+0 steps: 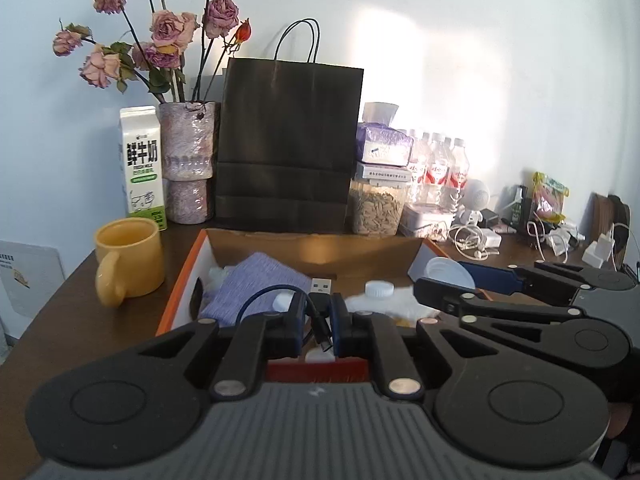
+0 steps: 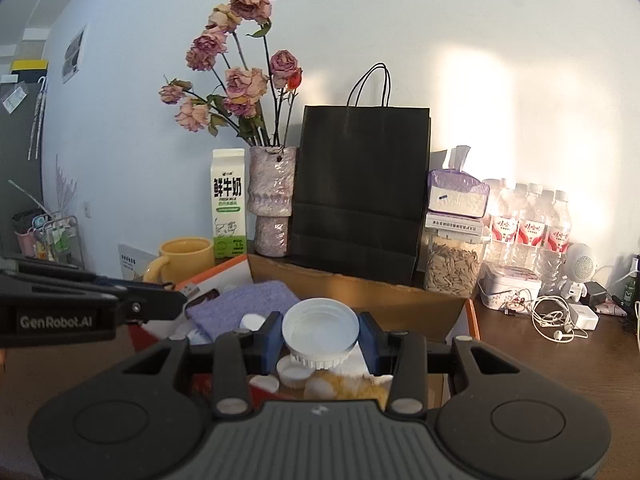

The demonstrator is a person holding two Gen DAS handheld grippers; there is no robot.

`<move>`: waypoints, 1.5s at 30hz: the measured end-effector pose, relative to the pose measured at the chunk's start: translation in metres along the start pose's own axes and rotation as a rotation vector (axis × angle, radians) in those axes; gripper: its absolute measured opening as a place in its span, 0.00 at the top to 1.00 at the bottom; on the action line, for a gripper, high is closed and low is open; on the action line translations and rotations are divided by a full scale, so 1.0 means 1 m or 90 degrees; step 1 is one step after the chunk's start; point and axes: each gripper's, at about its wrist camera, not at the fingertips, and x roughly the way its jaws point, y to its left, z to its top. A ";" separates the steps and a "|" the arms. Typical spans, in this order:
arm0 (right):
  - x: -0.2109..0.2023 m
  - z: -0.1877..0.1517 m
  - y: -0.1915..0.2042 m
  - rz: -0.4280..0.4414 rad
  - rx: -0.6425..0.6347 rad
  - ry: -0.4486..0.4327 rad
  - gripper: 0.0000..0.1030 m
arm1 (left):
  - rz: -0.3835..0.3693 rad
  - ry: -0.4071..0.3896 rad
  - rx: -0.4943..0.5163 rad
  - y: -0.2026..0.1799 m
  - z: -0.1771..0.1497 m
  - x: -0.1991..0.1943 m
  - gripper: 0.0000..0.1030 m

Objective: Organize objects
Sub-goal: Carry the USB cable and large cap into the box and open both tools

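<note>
Left gripper (image 1: 316, 320) pinches a cable (image 1: 320, 312); right gripper (image 2: 320, 336) clamps a lid (image 2: 320, 326). The cable's loose loop, hanging just left of its jaws, may snag the box (image 1: 180, 280), though its far end is hidden.

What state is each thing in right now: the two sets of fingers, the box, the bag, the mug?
Left gripper: fingers shut on the black USB cable.
Right gripper: fingers shut on the wide white plastic lid, hollow side up.
Orange-edged cardboard box: open, holding a purple cloth and small white caps.
Black paper bag: upright.
Yellow ceramic mug: upright.
Milk carton: upright, closed.
</note>
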 end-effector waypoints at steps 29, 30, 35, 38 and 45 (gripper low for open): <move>0.092 -0.004 -0.041 -0.043 0.050 0.078 0.00 | 0.078 -0.004 -0.048 0.024 0.021 0.097 0.00; 0.092 -0.004 -0.041 -0.046 0.051 0.079 0.00 | 0.085 -0.006 -0.045 0.024 0.022 0.096 0.00; 0.092 -0.004 -0.042 -0.051 0.056 0.082 0.00 | 0.082 0.006 -0.049 0.027 0.023 0.099 0.00; 0.091 -0.004 -0.042 -0.049 0.056 0.082 0.00 | 0.081 0.008 -0.048 0.026 0.023 0.099 0.00; 0.086 -0.002 -0.037 -0.045 0.047 0.077 0.00 | 0.075 0.001 -0.044 0.025 0.023 0.093 0.00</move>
